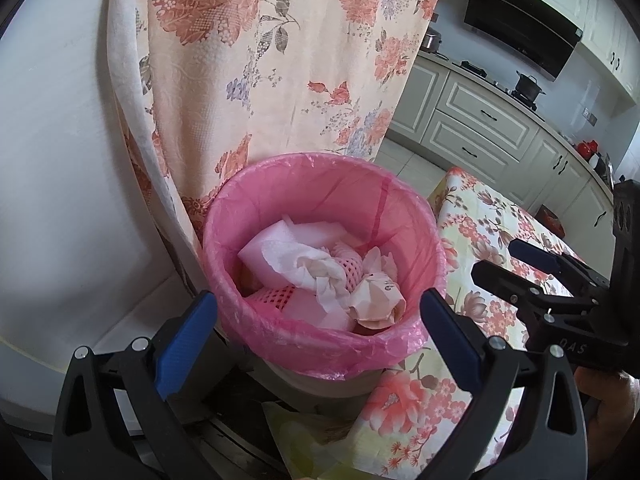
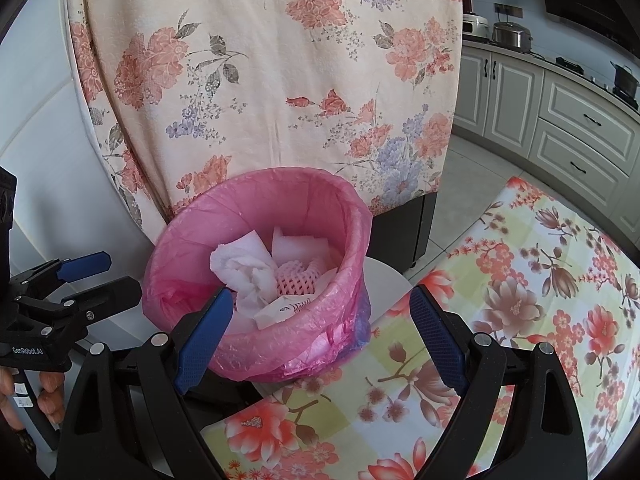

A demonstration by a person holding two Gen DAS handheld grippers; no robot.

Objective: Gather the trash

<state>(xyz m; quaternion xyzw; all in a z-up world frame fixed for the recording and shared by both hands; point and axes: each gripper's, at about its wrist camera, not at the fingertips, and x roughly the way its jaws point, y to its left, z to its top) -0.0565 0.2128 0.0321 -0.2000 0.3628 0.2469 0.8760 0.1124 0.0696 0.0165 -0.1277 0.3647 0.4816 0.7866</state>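
A trash bin with a pink liner stands just off the table's edge; it also shows in the right wrist view. Inside lie crumpled white tissues, pink foam netting and a crumpled printed paper. My left gripper is open and empty, its blue pads either side of the bin's near rim. My right gripper is open and empty, just before the bin. Each gripper shows in the other's view, the right one and the left one, both open.
A floral tablecloth covers the table to the right of the bin. A floral fabric hangs behind the bin. Kitchen cabinets with pots on the counter stand at the back right. A white surface lies at the left.
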